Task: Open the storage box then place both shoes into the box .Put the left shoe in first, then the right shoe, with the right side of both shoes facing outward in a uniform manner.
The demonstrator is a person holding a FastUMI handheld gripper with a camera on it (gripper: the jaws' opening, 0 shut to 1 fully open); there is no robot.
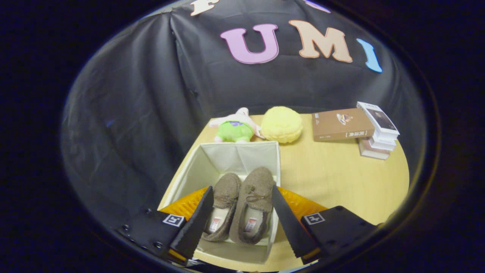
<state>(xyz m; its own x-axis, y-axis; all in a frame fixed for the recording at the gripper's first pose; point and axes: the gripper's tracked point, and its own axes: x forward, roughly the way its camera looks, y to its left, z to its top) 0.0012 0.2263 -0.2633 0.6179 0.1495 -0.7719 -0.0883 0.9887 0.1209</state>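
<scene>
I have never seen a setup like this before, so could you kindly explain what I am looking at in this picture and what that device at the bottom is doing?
This is a fisheye camera riding on a hand-held gripper that a person carries; its two fingers show at the bottom, spread open, holding nothing. Between them sits an open white storage box on a wooden table, with two brown slippers side by side inside. Beyond the box lie a green plush toy, a yellow plush ball, a brown book and a stack of books.
</scene>
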